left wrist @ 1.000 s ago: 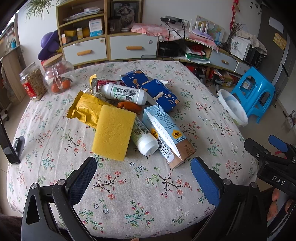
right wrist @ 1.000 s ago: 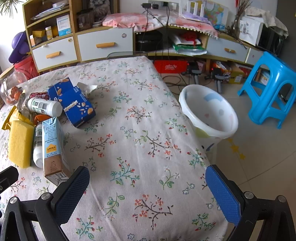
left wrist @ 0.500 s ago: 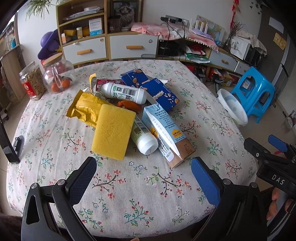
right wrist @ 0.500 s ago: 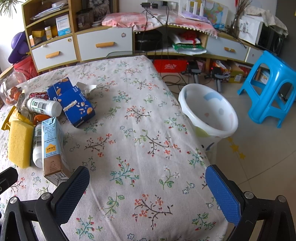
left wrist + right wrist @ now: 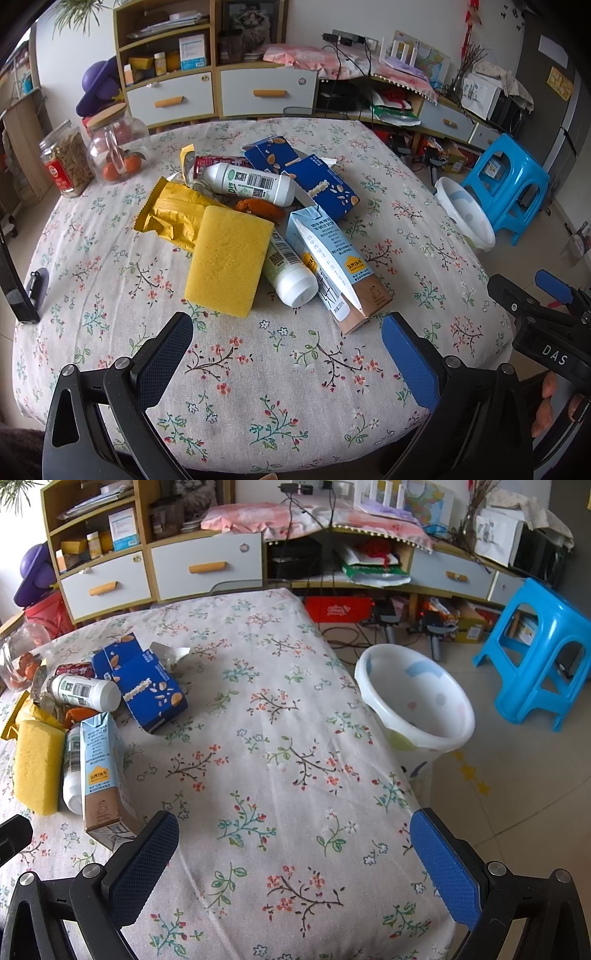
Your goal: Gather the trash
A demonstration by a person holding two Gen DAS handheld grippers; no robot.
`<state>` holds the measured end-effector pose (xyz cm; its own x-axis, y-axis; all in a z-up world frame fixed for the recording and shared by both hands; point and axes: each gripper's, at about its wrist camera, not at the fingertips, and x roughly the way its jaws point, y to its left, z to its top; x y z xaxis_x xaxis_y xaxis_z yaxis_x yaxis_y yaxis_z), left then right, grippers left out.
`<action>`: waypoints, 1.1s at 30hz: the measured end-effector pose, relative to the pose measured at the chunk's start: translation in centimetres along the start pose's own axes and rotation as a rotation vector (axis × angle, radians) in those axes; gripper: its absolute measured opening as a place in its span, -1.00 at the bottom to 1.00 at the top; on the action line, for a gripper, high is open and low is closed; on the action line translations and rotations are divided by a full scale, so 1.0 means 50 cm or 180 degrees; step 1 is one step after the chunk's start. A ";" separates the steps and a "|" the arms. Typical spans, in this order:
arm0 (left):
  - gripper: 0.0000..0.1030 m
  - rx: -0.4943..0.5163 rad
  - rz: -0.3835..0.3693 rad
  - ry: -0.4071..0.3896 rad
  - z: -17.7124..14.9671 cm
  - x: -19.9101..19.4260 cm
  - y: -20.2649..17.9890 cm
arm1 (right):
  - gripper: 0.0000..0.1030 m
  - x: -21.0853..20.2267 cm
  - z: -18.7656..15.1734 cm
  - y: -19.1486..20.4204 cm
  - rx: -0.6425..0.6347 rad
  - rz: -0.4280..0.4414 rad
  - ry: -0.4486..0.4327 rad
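Hovering wide open and empty at the near edge of the desk (image 5: 110,295), the left claw (image 5: 286,350) has the milk carton (image 5: 332,269) just ahead, its long axis running away and leftward, nearer than to the equally open, empty right claw (image 5: 295,853), with the bin (image 5: 417,701) on the floor beyond.

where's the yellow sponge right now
In the left wrist view the yellow sponge lies on the table's near-left part of the trash pile, resting over the yellow wrapper and touching a white bottle on its right.
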<state>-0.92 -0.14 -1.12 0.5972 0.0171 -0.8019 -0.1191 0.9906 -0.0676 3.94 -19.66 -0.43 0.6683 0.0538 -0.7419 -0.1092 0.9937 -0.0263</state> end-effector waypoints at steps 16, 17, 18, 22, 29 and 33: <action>1.00 -0.0044 -0.0008 0.0046 0.005 0.000 0.016 | 0.99 0.000 0.001 -0.006 0.0007 -0.0054 0.0013; 1.00 -0.0045 -0.0008 0.0046 0.005 -0.001 0.016 | 0.99 0.000 0.000 -0.005 0.0004 -0.0061 0.0016; 1.00 -0.0048 -0.0006 0.0046 0.005 -0.001 0.017 | 0.99 0.000 0.000 -0.005 0.0001 -0.0067 0.0020; 1.00 -0.0069 -0.0010 0.0052 0.004 -0.002 0.024 | 0.99 0.001 0.002 -0.003 -0.0009 -0.0085 0.0041; 1.00 -0.0110 0.0037 0.0063 -0.001 0.000 0.049 | 0.99 0.005 0.004 0.000 0.0014 -0.0075 0.0081; 1.00 -0.0151 0.0109 0.0058 -0.005 0.003 0.072 | 0.99 0.009 0.008 0.011 -0.0001 -0.0063 0.0092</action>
<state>-1.43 3.42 -1.63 0.5777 0.0479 -0.8148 -0.1769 0.9819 -0.0677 4.47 -19.05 -0.54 0.6487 0.0312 -0.7604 -0.0963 0.9945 -0.0413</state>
